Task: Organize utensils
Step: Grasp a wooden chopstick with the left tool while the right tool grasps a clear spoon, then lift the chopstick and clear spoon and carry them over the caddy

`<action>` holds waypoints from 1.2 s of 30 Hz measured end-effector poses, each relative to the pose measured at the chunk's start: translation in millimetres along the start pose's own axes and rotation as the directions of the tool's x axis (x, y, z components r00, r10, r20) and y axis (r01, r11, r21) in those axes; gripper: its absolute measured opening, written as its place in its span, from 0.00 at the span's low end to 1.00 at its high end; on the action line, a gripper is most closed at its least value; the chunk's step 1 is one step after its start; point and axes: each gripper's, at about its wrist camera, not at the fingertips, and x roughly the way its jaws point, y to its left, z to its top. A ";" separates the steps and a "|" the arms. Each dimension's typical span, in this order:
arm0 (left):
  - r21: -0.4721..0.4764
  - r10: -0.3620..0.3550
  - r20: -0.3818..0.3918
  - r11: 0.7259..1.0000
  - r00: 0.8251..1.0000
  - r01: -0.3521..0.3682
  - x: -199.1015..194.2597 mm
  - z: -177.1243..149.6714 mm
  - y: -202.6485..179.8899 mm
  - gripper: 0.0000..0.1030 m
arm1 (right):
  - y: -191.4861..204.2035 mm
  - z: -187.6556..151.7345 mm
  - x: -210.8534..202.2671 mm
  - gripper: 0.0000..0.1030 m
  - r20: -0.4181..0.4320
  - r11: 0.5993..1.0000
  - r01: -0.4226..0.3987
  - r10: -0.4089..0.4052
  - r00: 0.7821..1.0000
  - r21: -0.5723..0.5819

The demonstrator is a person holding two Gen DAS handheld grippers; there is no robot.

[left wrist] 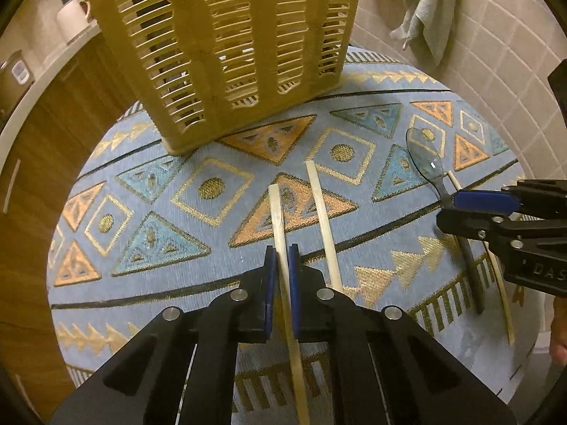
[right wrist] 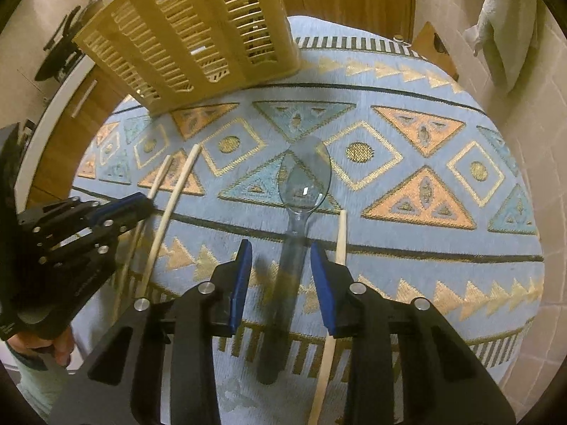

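Jaws of the left gripper [left wrist: 282, 260] pinch a chopstick [left wrist: 278, 212] at lower centre; the right gripper [right wrist: 281, 265] gapes around a clear spoon [right wrist: 301, 191]. Upper left stands the basket [left wrist: 226, 53] on the cloth [left wrist: 177, 212].

A round table [left wrist: 117, 294] fills the middle of both views, covered by a light blue cloth [right wrist: 407, 283] woven with orange and teal triangles, gold diamonds and dark bands. A slatted yellow basket [left wrist: 226, 46] stands on it at upper centre of the left view. Two pale chopsticks [left wrist: 324, 219] lie side by side at centre. At the right edge lie a clear plastic spoon [left wrist: 425, 161] and, just beside it, a third chopstick [right wrist: 341, 237].
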 end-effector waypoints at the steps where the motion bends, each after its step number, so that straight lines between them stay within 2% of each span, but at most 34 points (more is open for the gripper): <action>1: -0.002 -0.009 -0.004 1.000 1.000 0.009 -0.5 -1.1 1.0 0.05 | 1.2 0.7 1.0 0.30 -0.001 1.000 0.007 -0.007 1.000 0.000; 5: -0.026 -0.048 -0.020 0.999 0.999 0.047 -2.4 -2.6 13.8 0.05 | 8.7 2.8 4.1 0.30 0.003 0.999 0.040 -0.040 0.999 -0.013; 8: -0.010 -0.051 -0.036 0.999 0.998 0.050 -7.7 -6.3 17.5 0.06 | 16.8 4.7 6.9 0.24 0.003 0.994 0.093 -0.093 0.996 -0.048; 13: 0.098 -0.003 -0.096 0.995 0.995 0.013 -5.1 -1.3 5.1 0.07 | 27.4 3.7 10.1 0.15 -0.002 0.981 0.158 -0.159 0.987 -0.111; 15: 0.141 0.022 -0.115 0.990 0.993 -0.006 -2.1 2.6 -1.9 0.06 | 28.3 3.8 9.9 0.11 -0.009 0.982 0.149 -0.151 0.988 -0.120; 18: 0.155 0.030 -0.118 0.988 0.993 -0.011 0.0 5.2 -4.1 0.04 | 29.5 3.2 9.8 0.10 -0.010 0.982 0.139 -0.142 0.990 -0.131; 21: 0.110 0.014 -0.085 0.994 0.996 -0.004 -1.9 6.4 -0.9 0.04 | 27.5 0.8 8.4 0.10 -0.002 0.985 0.122 -0.123 0.992 -0.120; 24: 0.032 -0.055 0.023 0.998 0.998 0.054 -21.0 5.7 12.1 0.04 | 23.5 -3.3 -1.6 0.10 0.043 0.990 0.082 -0.078 0.996 -0.112; 26: -0.029 -0.101 0.110 0.994 0.989 0.105 -37.0 6.0 22.0 0.04 | 23.2 -3.9 -13.2 0.10 0.092 0.990 0.056 -0.044 0.995 -0.132; 29: -0.114 -0.143 0.250 0.978 0.958 0.175 -63.6 1.7 39.6 0.04 | 27.0 -6.0 -32.2 0.10 0.176 0.984 0.064 -0.034 0.984 -0.164; 30: -0.137 -0.154 0.309 0.969 0.938 0.205 -74.1 0.0 45.8 0.04 | 27.9 -6.3 -38.5 0.10 0.196 0.984 0.057 -0.024 0.980 -0.168; 33: -0.162 -0.170 0.414 0.953 0.894 0.256 -93.1 -3.1 53.8 0.04 | 30.7 -3.4 -54.9 0.10 0.256 0.984 0.057 -0.011 0.966 -0.171; 35: -0.166 -0.167 0.495 0.945 0.852 0.282 -109.3 -3.0 59.2 0.04 | 34.5 1.7 -65.9 0.10 0.293 0.985 0.086 -0.039 0.955 -0.151; 36: -0.162 -0.165 0.540 0.942 0.825 0.294 -118.4 -3.0 61.4 0.04 | 33.6 4.9 -71.7 0.10 0.304 0.986 0.077 -0.029 0.952 -0.147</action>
